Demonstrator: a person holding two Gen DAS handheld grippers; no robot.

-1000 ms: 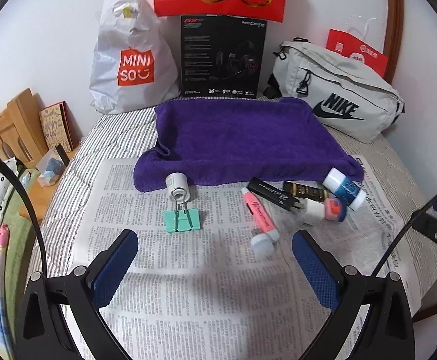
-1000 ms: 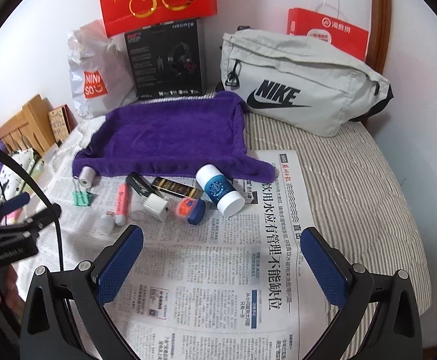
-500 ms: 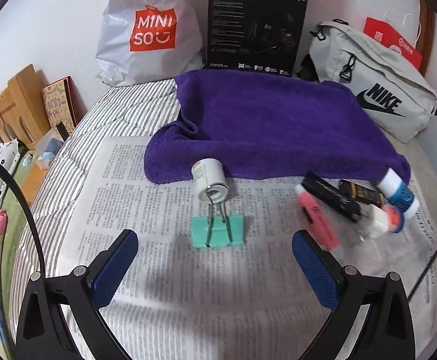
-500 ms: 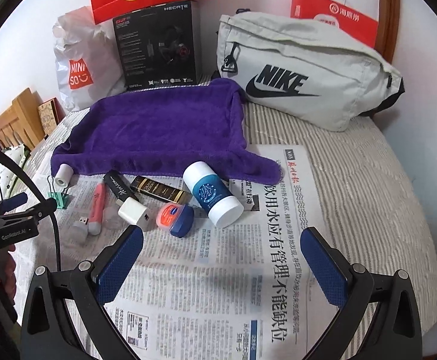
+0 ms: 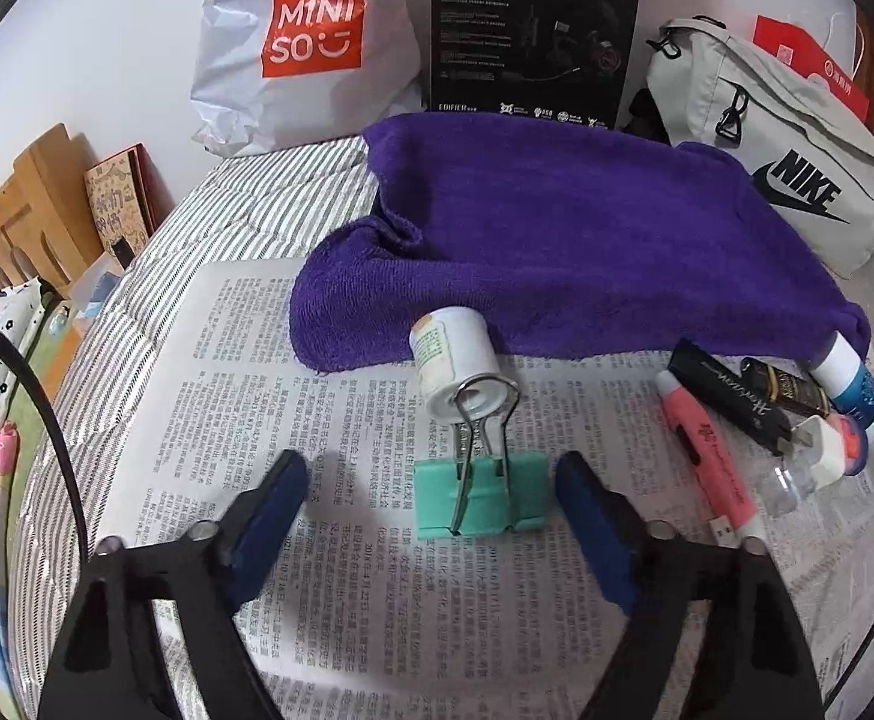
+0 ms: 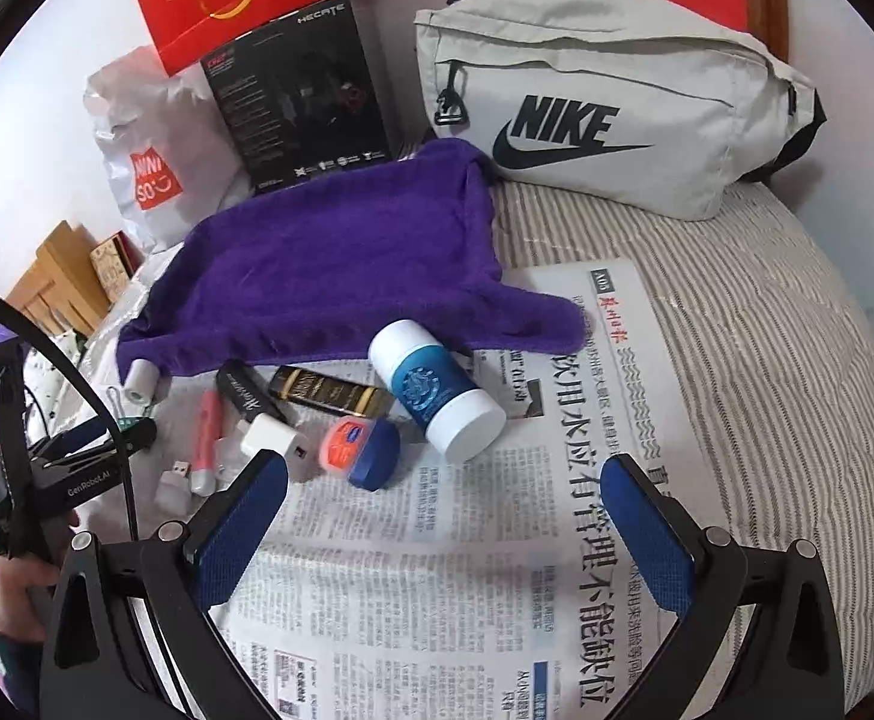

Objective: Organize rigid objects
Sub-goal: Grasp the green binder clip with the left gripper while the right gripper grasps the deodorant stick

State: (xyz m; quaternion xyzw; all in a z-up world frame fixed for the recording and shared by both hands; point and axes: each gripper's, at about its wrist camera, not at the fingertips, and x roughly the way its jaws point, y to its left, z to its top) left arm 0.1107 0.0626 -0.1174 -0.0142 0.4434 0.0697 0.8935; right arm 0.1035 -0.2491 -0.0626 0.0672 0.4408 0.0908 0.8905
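Legible markings: "MINISO" on the white plastic bag [image 5: 311,48], "HECATE" and "EDIFIER" on the black box [image 5: 533,30], "NIKE" on the grey waist bag [image 6: 611,108], "GenRobot.AI" on the left tongs [image 6: 86,483].

Home bedroom. Bed with grey-striped quilt [image 6: 767,324] serves as the work surface; newspaper [image 6: 497,540] and purple towel [image 5: 587,240] spread on it. Against white wall: Miniso shopping bag [image 5: 299,54], Nike waist bag [image 6: 605,108], headset box [image 5: 533,30]. Wooden rack [image 5: 23,210] beside bed.

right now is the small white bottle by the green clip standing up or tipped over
Tipped over. The small white bottle lies on its side on the newspaper, its cap end facing the green binder clip.
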